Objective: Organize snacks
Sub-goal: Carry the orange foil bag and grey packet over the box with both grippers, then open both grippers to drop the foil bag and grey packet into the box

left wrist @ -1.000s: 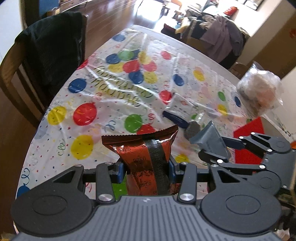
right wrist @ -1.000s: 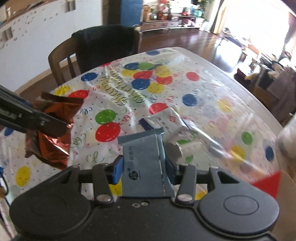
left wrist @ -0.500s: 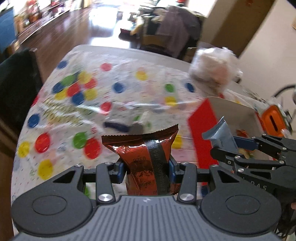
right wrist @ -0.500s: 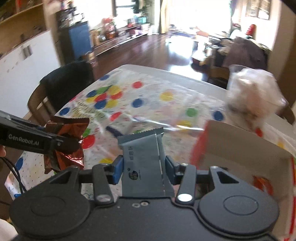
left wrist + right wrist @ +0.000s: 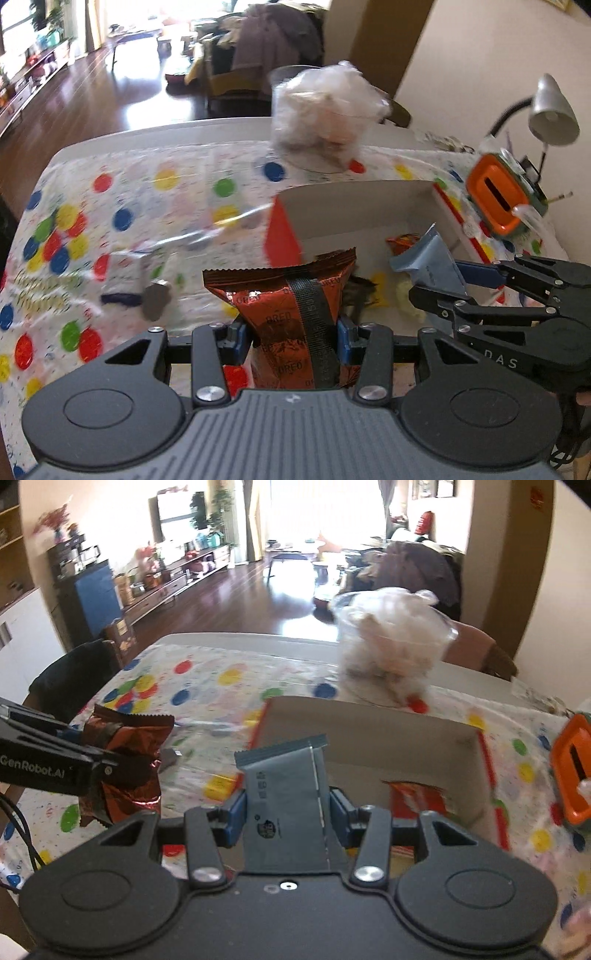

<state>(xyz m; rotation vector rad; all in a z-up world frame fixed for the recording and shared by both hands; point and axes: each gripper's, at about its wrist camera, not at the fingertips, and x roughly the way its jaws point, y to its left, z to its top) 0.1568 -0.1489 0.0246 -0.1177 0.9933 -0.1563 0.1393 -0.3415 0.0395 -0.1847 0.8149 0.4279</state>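
1. Left-wrist view: the left gripper (image 5: pixel 291 332) clamps a copper-brown Oreo packet (image 5: pixel 291 295) between its blue pads, the packet standing upright with its crimped top edge uppermost, just short of the near edge of a cardboard box (image 5: pixel 354 206).
2. Right-wrist view: the right gripper (image 5: pixel 284 812) pinches a grey-blue snack sachet (image 5: pixel 286 794), also upright, with the open box (image 5: pixel 369 734) directly beyond it; both sets of jaws are narrowed onto their packets, neither slack.
3. Inside the box, an orange-red wrapper (image 5: pixel 417 797) already lies on the floor, with yellowish pieces beside it in the left-wrist view, so the sorting appears to be partly done.
4. On the balloon-print tablecloth (image 5: pixel 110 206) outside the box, a white-and-blue packet (image 5: pixel 122 288) and a small grey item (image 5: pixel 157 301) remain, blurred, apparently awaiting collection.
5. Beyond the box stand a clear plastic container stuffed with bagged goods (image 5: pixel 325 118) and an orange device (image 5: pixel 498 195) near a desk lamp (image 5: pixel 550 107).
6. The step in hand looks like delivery: each packet should be carried fully over the box wall and lowered before the jaws part, keeping the two grippers apart so the sachet and the Oreo packet do not collide, and aiming for bare floor rather than the wrappers already there.
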